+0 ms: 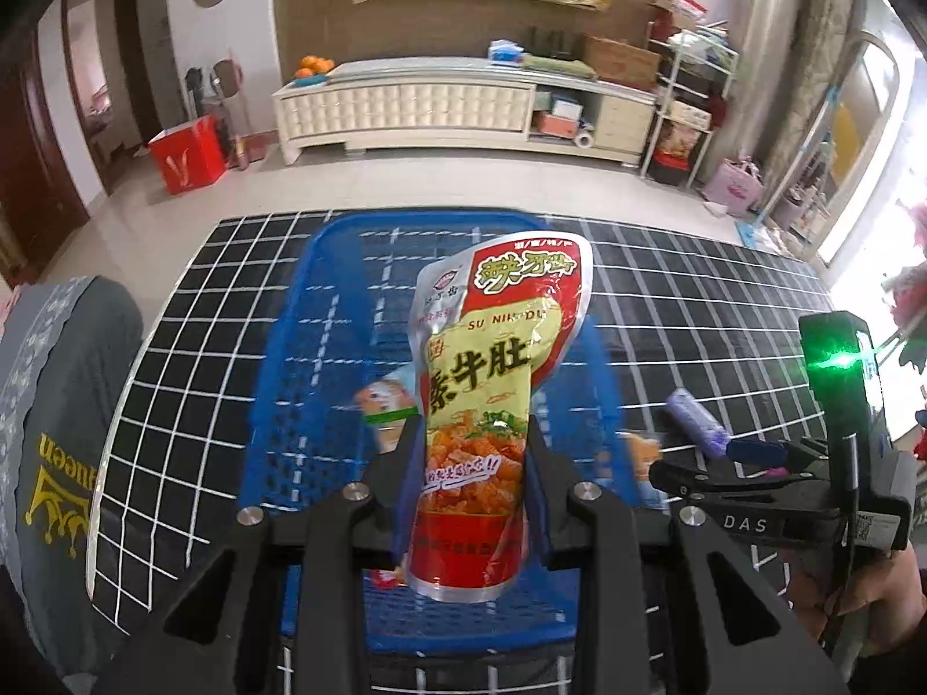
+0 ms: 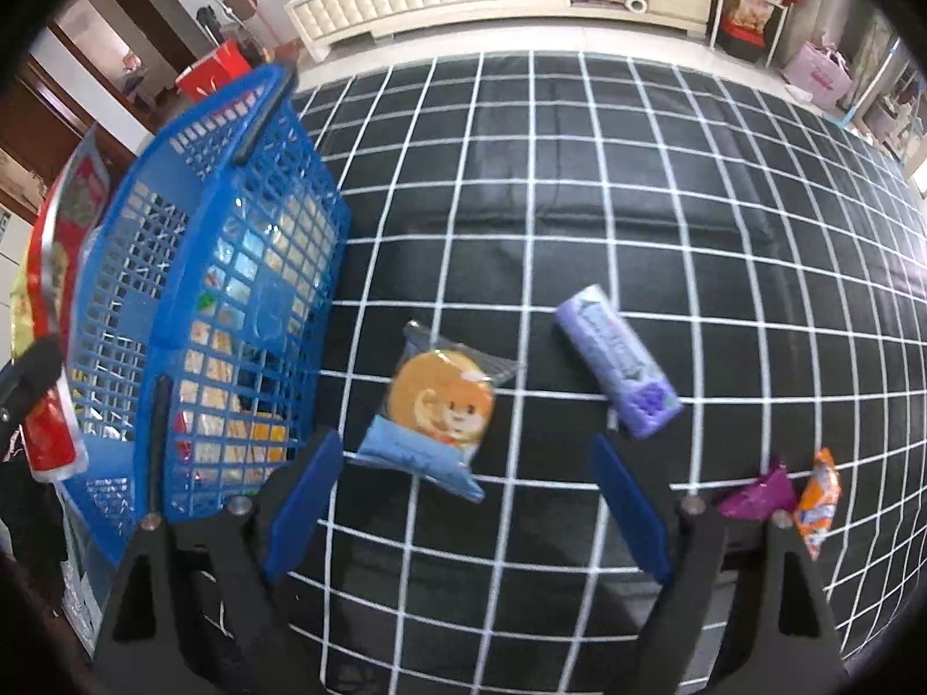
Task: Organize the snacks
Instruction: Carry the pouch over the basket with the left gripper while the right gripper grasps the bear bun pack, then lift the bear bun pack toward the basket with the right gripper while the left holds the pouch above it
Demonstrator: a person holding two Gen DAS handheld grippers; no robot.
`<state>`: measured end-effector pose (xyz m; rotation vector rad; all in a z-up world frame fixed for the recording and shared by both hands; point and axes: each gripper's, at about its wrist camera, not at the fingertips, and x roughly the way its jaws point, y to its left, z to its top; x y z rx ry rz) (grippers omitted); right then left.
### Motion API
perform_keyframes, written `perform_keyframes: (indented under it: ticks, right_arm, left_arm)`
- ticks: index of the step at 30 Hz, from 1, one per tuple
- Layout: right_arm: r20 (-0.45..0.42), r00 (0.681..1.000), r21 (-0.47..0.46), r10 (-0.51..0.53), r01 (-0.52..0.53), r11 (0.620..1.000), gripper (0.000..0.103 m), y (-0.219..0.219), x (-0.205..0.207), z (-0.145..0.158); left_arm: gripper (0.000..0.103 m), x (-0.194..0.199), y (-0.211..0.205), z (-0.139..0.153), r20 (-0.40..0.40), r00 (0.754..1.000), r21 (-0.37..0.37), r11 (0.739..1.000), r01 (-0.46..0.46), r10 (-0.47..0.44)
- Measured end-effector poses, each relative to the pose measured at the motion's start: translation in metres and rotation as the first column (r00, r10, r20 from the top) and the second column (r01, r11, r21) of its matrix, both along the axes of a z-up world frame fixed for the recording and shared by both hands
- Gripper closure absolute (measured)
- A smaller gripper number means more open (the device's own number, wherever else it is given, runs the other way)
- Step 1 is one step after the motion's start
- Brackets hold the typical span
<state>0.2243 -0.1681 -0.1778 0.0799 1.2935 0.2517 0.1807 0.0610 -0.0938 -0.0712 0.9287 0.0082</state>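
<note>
My left gripper (image 1: 474, 452) is shut on a tall red and yellow snack pouch (image 1: 492, 382), held upright over the blue plastic basket (image 1: 278, 382). Other packets lie inside the basket under it. In the right wrist view the basket (image 2: 197, 266) stands at the left, with the held pouch (image 2: 52, 266) beyond its far side. My right gripper (image 2: 463, 463) is open above the mat, its blue pads on either side of a clear biscuit packet with a cartoon face (image 2: 434, 405). A purple wrapped bar (image 2: 617, 362) lies just to the right.
A black mat with a white grid (image 2: 637, 174) covers the work surface. A small magenta packet (image 2: 759, 492) and an orange packet (image 2: 817, 498) lie at the right near my right gripper's arm. A grey cushion (image 1: 58, 434) sits left of the basket. A cabinet stands across the room.
</note>
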Motion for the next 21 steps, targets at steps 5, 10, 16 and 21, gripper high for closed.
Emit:
perform_keyframes:
  ticks: [5,10,16,21]
  right_arm:
    - [-0.040,0.999,-0.023,-0.026,0.025,0.999,0.013,0.019,0.014,-0.022]
    - [-0.064,0.997,-0.059,-0.034,0.030,0.998,0.015,0.032,0.025,-0.041]
    - [-0.087,0.996,-0.086,-0.026,0.019,0.996,0.037,0.043,0.029,-0.060]
    - [-0.050,0.999,-0.079,-0.011,0.007,0.997,0.045,0.047,0.015,-0.061]
  left_arm:
    - [0.074,0.013,0.018,-0.015,-0.029,0.999,0.006,1.000,-0.012,0.012]
    - [0.074,0.020,0.028,-0.024,-0.044,0.999,-0.001,1.000,-0.011,0.011]
    - [0.074,0.022,0.031,-0.031,-0.056,0.998,-0.013,1.000,-0.012,0.012]
    - [0.074,0.015,0.032,-0.034,-0.061,0.998,-0.009,1.000,-0.011,0.010]
